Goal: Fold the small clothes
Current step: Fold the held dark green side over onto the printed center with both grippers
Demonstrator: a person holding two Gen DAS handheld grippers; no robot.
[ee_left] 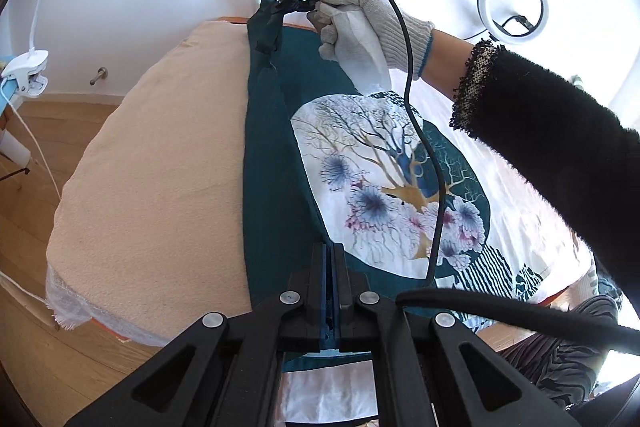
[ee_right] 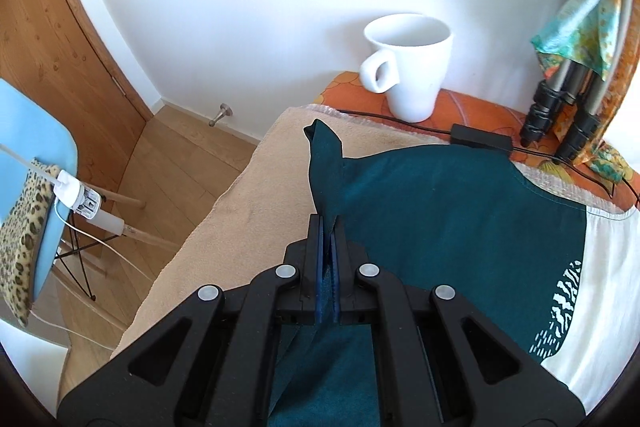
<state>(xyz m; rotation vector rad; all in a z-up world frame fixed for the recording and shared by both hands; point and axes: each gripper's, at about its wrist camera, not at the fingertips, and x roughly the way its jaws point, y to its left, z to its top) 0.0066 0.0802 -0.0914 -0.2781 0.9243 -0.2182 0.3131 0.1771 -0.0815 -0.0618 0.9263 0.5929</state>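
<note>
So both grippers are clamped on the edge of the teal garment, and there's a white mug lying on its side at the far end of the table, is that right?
Not quite. The white mug stands upright, mouth up, as the right wrist view shows. The rest holds: the left gripper and right gripper are both shut on the teal garment.

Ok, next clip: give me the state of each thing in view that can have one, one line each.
Left gripper: shut on the teal edge of the garment.
Right gripper: shut on the garment's far teal edge.
Garment: print side up, left edge lifted off the beige towel, not yet folded over.
White mug: upright, looks empty, standing on the orange cloth.
Ring light: lit.
</note>
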